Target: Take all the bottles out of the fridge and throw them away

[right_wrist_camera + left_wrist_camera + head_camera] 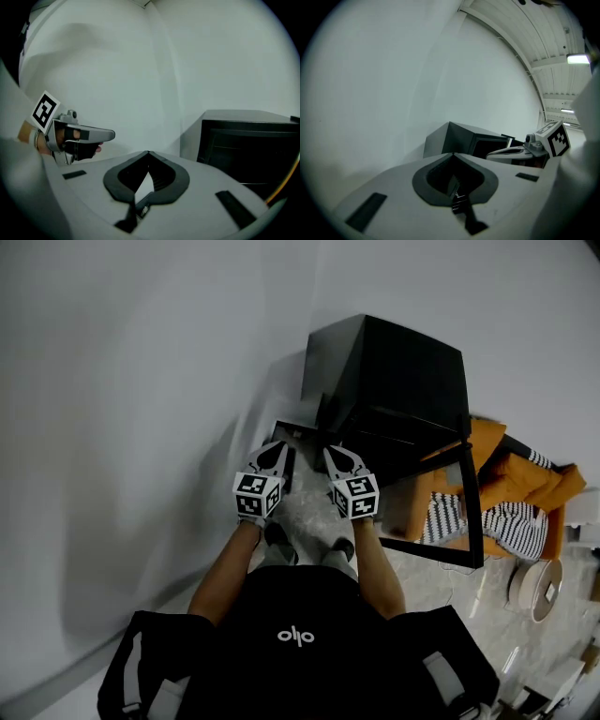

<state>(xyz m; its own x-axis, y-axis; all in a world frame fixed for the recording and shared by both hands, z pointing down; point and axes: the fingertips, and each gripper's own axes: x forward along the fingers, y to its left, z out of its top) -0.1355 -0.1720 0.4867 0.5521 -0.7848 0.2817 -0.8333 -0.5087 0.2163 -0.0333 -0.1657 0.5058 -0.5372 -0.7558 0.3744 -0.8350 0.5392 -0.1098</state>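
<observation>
A black mini fridge (394, 381) stands against the white wall, with its door (472, 512) swung open to the right. I see no bottle in any view. My left gripper (279, 448) and right gripper (333, 453) hang side by side in the air just in front of the fridge, both shut with nothing in them. In the left gripper view the jaws (452, 154) meet at a point, with the fridge (457, 139) ahead and the right gripper (520, 151) to the right. In the right gripper view the jaws (148, 152) are also together, the fridge (243, 145) stands to the right and the left gripper (105, 135) to the left.
A dark box-like thing (292, 430) sits on the floor by the wall, left of the fridge. Orange cushions (525, 484) and a striped cloth (511, 521) lie to the right, beyond the door. A round pale object (536, 589) stands on the marbled floor (309, 512).
</observation>
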